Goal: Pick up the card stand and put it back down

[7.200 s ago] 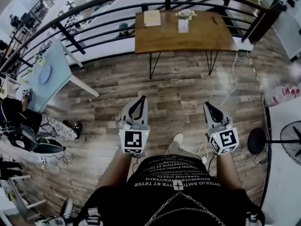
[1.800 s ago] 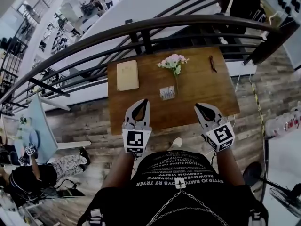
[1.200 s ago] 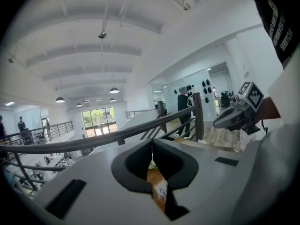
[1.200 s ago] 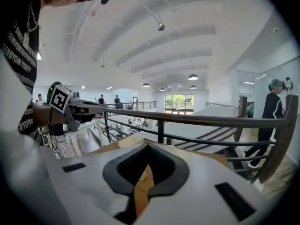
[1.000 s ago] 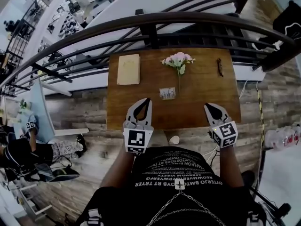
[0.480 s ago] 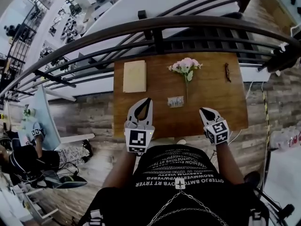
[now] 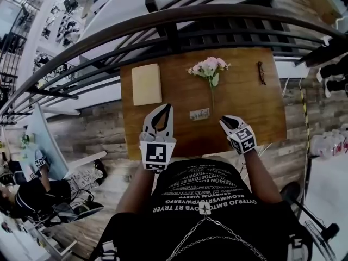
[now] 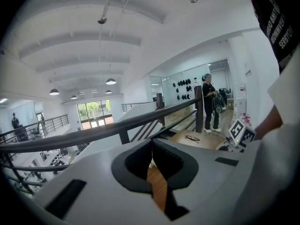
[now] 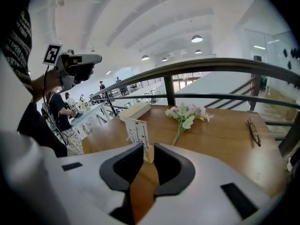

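Observation:
The card stand (image 7: 199, 113), a small white printed card upright in a pale wooden base, stands on the wooden table (image 7: 247, 110) in front of a sprig of pink flowers (image 7: 208, 67). My right gripper (image 7: 223, 120) hovers just right of it, not touching. In the right gripper view the card stand (image 9: 135, 132) sits just beyond the right gripper (image 9: 149, 148), whose jaws are opening a narrow gap with nothing gripped. My left gripper (image 7: 167, 107) is shut and empty over the table's near left part. In its own view the left gripper (image 8: 151, 142) points at the railing.
A tan book (image 7: 147, 84) lies at the table's back left and a pair of glasses (image 7: 261, 72) at the back right. A dark metal railing (image 7: 179, 23) runs behind the table. A person (image 8: 209, 102) stands far off. A drop to a lower floor lies beyond.
My right gripper has moved left and forward, closer to the card stand, and its jaws have parted slightly. The left gripper stays shut in about the same place.

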`<action>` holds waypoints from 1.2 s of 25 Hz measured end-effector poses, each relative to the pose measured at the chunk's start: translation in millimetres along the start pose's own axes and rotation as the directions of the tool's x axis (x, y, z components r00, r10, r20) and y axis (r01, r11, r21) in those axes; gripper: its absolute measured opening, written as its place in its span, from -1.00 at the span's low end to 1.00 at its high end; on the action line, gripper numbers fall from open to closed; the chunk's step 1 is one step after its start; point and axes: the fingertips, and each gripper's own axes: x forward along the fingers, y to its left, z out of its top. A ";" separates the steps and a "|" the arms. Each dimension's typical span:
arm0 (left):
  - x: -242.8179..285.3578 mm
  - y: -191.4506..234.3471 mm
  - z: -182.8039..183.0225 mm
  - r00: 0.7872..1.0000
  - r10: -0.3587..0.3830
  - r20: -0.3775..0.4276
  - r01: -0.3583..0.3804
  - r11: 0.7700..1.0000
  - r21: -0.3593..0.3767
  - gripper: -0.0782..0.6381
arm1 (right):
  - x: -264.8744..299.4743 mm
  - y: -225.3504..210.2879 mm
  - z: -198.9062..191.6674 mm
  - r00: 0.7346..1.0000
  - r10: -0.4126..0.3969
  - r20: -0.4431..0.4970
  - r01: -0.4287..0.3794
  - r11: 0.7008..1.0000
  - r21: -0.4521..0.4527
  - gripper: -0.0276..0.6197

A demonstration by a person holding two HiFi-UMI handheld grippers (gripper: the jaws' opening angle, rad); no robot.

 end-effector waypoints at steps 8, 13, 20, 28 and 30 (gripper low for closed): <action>20.1 17.9 -21.7 0.998 -0.005 -0.058 0.004 1.000 -0.013 -0.70 | 61.4 -3.2 -23.9 0.991 0.089 -0.102 -0.091 0.996 -0.013 -0.40; 22.4 27.7 -32.5 0.996 0.006 -0.087 -0.008 1.000 -0.021 -0.70 | 93.7 -3.6 -30.3 0.984 0.109 -0.138 -0.116 0.992 -0.044 -0.38; 7.0 44.2 -43.0 0.993 0.036 -0.114 -0.039 0.999 -0.023 -0.70 | 121.0 5.1 -34.8 0.975 0.132 -0.178 -0.148 0.986 -0.078 -0.34; 2.6 54.9 -56.6 0.990 0.059 -0.129 -0.063 0.998 -0.023 -0.70 | 135.7 7.1 -33.6 0.976 0.158 -0.150 -0.179 0.975 -0.135 -0.43; 6.9 54.8 -61.2 0.990 0.059 -0.132 -0.062 0.998 -0.020 -0.70 | 139.7 1.8 -35.0 0.977 0.154 -0.146 -0.169 0.981 -0.097 -0.45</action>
